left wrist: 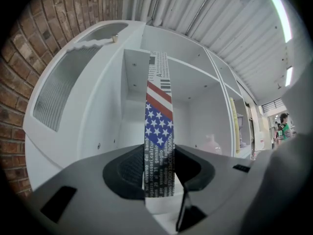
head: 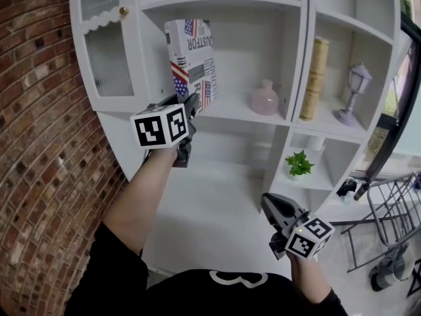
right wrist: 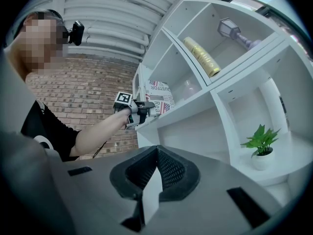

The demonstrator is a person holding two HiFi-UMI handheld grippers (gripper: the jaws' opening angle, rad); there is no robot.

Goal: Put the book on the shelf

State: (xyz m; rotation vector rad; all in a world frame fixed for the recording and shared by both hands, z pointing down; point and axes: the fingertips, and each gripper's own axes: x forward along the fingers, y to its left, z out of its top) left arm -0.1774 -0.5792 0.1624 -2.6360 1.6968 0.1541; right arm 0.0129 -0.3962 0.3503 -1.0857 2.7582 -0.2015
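L gripper [head: 192, 107] was clenched on the book [head: 191, 54], jaws gripping its lower edge w/ the spine running up btwn them. The book stood nearly upright, top tipped slightly left in the head view. Its cover had newsprint and stars-and-stripes patches. It sat at the front of the white shelf unit's [head: 223, 3] middle-left compartment, bottom edge just at the board's front lip. Whether it rested on the board couldn't be told.

A pink vase [head: 265, 99] stood further right in the same compartment, apart from the book. Next compartment right held a tall gold-coloured item [head: 316, 78] leaning against the divider and a small lilac lantern [head: 355, 91]. Below that, a green plant in a white pot [head: 299, 164].

R gripper [head: 270, 204] hung low, well apart from the shelf's upper boards, jaws pressed together w/ nothing btwn them. Brick wall [head: 33, 124] ran along the left of the unit.
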